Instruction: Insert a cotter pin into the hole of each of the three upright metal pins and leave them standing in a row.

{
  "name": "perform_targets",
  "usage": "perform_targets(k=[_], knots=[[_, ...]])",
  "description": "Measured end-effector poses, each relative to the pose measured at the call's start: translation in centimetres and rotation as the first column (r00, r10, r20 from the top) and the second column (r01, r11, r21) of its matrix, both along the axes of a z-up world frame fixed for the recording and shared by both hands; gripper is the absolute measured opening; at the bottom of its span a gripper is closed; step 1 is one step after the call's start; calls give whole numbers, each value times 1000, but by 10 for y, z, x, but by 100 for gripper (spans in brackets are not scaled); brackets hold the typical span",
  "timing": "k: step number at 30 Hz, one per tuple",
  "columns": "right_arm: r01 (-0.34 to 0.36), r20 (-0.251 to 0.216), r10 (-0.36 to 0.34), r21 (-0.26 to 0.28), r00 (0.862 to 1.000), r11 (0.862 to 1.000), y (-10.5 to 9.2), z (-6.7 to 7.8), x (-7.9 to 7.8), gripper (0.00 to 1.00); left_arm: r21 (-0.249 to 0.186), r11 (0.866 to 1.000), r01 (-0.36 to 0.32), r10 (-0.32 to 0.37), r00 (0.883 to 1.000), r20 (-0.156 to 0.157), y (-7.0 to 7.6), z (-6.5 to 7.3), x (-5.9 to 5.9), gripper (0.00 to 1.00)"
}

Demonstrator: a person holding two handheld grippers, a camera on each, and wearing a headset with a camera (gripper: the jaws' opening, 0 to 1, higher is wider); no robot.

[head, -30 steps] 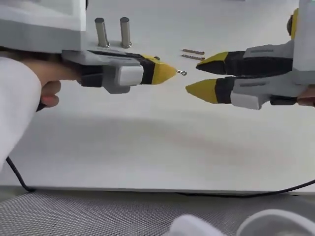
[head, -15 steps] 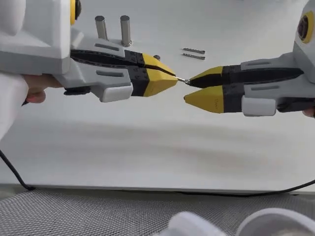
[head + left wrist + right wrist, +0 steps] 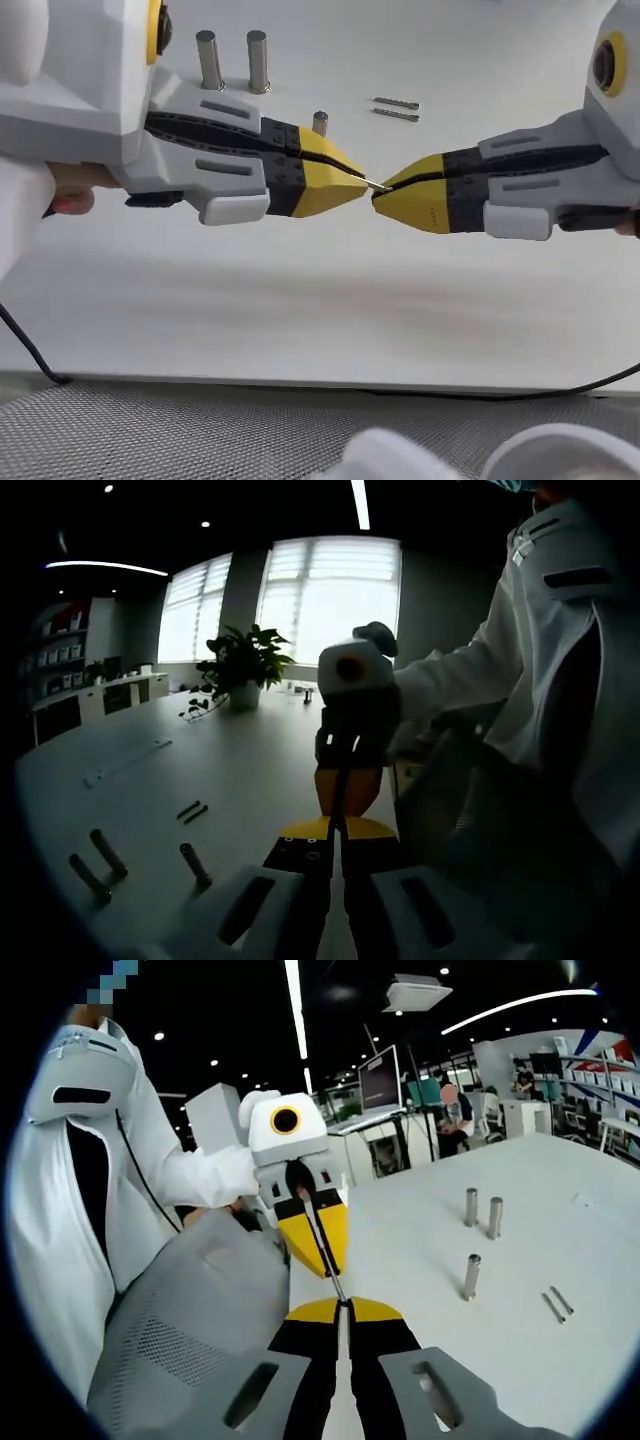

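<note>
- The left gripper [image 3: 356,180], grey-bodied with yellow-tipped black jaws, reaches in level from the left above the white workbench [image 3: 300,300]. A hand [image 3: 72,192] in a white sleeve holds it.
- Its jaws are pressed together with no gap. They pinch one end of the held cotter pin [image 3: 374,186], a thin silver rod.
- Three grey cylindrical upright metal pins [image 3: 257,62] stand on the far part of the workbench, behind the left gripper. Two are tall and side by side, close but apart.
- The third pin [image 3: 320,122] stands alone to their right and nearer. In the head view its top shows just above the left gripper's yellow jaw.
- Any hole through these pins is too small to make out.
- The held cotter pin is in the air, clear of the workbench. It bridges the short gap between the two sets of yellow tips, in front of and well apart from the upright metal pins.
- Two loose cotter pins [image 3: 394,108], thin and silver, lie flat and roughly parallel on the workbench. They are just right of the third pin and beyond the meeting tips.
- The right gripper [image 3: 384,193], of matching grey and yellow build, comes in from the right, nose to nose with the left gripper.
- Its jaws appear closed on the other end of the held cotter pin. The right gripper view shows them meeting with no gap [image 3: 342,1306], the thin rod leading straight to the left gripper's tips.
</note>
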State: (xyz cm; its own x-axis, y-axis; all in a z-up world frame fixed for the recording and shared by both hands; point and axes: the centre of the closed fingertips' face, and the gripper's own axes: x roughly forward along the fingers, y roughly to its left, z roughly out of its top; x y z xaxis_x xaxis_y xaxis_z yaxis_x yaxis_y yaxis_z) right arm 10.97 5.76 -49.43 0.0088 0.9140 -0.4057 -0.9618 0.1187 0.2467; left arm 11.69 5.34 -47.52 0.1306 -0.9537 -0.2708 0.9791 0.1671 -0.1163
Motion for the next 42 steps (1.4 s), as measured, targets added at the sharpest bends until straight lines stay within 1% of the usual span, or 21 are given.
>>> perform_targets(k=[2, 3, 8, 10, 12, 14, 15, 16, 18, 21, 23, 26, 27, 29, 31, 32, 35, 36, 39, 40, 42], knots=[[-10, 7, 10, -4, 1000, 1000, 0, 1, -2, 0, -2, 1000, 2, -2, 1000, -8, 0, 0, -1, 0], [-14, 18, 14, -6, 1000, 1000, 1, 1, -2, 0, 0, 1000, 3, -3, 1000, -4, 1, 0, -1, 0], [-20, 18, 20, -10, 1000, 1000, 1, 3, -1, 0, 9, 1000, 5, -4, 1000, -16, 3, -1, -2, 0], [-21, 10, 21, -14, 1000, 1000, 1, 3, -2, 0, 12, 1000, 12, -12, 1000, -3, 3, -1, -3, 0], [-32, 2, 32, -18, 999, 999, 2, 4, -5, 0, 15, 1000, 21, -21, 1000, -4, 4, -1, -5, 0], [-48, 15, 49, -25, 999, 999, 2, 4, -7, 0, 23, 999, 28, -28, 1000, -2, 4, -2, -7, 0], [-46, 15, 46, -26, 999, 999, 3, 3, -6, 0, 28, 999, 28, -28, 1000, 2, 4, -3, -7, 0], [-43, 3, 43, -28, 999, 999, 3, 3, -7, 0, 31, 999, 28, -28, 1000, 4, 5, -4, -6, 0], [-50, 12, 51, -30, 999, 998, 3, 3, -7, 0, 34, 999, 29, -29, 1000, 1, 5, -5, -6, 0], [-46, -4, 46, -29, 999, 999, 4, 3, -7, 0, 48, 998, 33, -33, 999, 10, 6, -7, -6, 0], [-38, -39, 36, -32, 999, 999, 5, 3, -8, 0, 52, 998, 34, -35, 999, 2, 7, -8, -6, 0], [-41, -34, 40, -32, 999, 999, 5, 4, -8, 0, 65, 997, 36, -36, 999, 5, 8, -10, -6, 0], [-43, -38, 42, -35, 998, 998, 5, 4, -9, 0, 62, 997, 37, -37, 999, 2, 8, -9, -7, 0], [-42, -50, 41, -30, 998, 999, 5, 5, -10, 0, 65, 997, 42, -43, 999, 10, 9, -9, -7, 0], [-45, -58, 43, -32, 997, 998, 5, 5, -11, 0, 65, 997, 46, -46, 999, 9, 9, -8, -8, 0], [-54, -62, 52, -37, 997, 998, 5, 4, -13, 0, 66, 996, 55, -56, 998, 14, 7, -8, -11, 0], [-94, -10, 94, -63, 996, 994, 4, 2, -14, 0, 75, 995, 63, -64, 998, 9, 4, -10, -15, 0], [-94, -8, 94, -70, 996, 993, 3, 0, -12, 0, 76, 995, 65, -66, 998, 11, 4, -11, -15, 0], [-100, -15, 99, -79, 995, 992, 3, -3, -12, 0, 90, 994, 70, -70, 998, -1, 3, -14, -17, 0], [-103, -9, 103, -86, 995, 991, 3, -4, -12, 0, 93, 993, 69, -69, 998, 0, 3, -15, -17, 0], [-108, -29, 106, -98, 994, 989, 2, -7, -13, 0, 94, 993, 73, -73, 997, -3, 3, -15, -18, 0]])
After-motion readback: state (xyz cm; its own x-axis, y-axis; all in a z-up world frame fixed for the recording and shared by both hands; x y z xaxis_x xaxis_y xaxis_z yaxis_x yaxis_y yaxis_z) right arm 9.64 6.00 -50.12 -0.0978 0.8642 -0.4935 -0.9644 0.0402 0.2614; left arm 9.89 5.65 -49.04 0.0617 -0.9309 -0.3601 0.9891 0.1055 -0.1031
